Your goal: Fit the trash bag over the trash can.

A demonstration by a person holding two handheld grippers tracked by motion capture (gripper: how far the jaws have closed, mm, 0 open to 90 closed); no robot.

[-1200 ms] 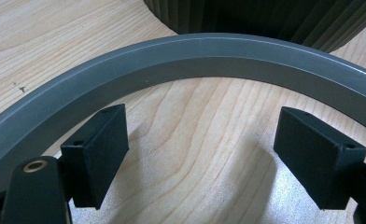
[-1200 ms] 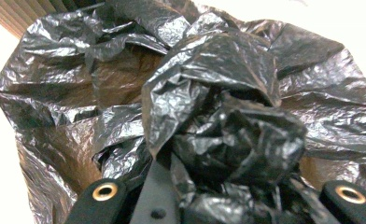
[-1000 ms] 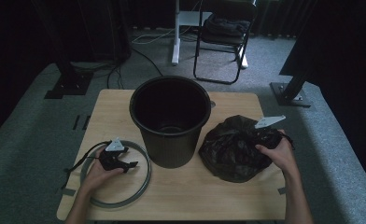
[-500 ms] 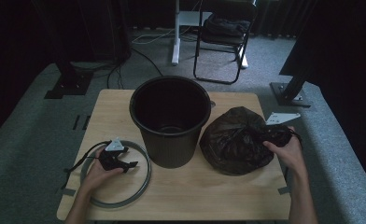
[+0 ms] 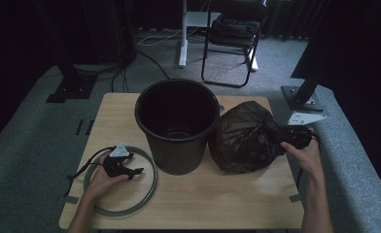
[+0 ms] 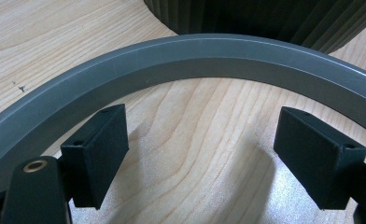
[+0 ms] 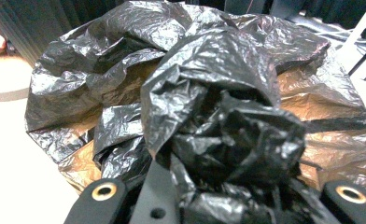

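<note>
One black bin [image 5: 179, 124], one grey ring [image 5: 145, 191], one bag [image 5: 247, 138] in right claw [image 5: 288, 138]; left claw [image 5: 130, 171] wide.

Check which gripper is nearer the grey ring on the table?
Left. The left gripper rests inside the grey ring, jaws open just short of its rim. The right gripper is across the black bucket, shut on the black bag.

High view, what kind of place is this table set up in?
Probably an indoor recording room or workshop: a small wooden table on grey carpet, dark curtains around it, stand bases on the floor, and a folding chair behind.
</note>
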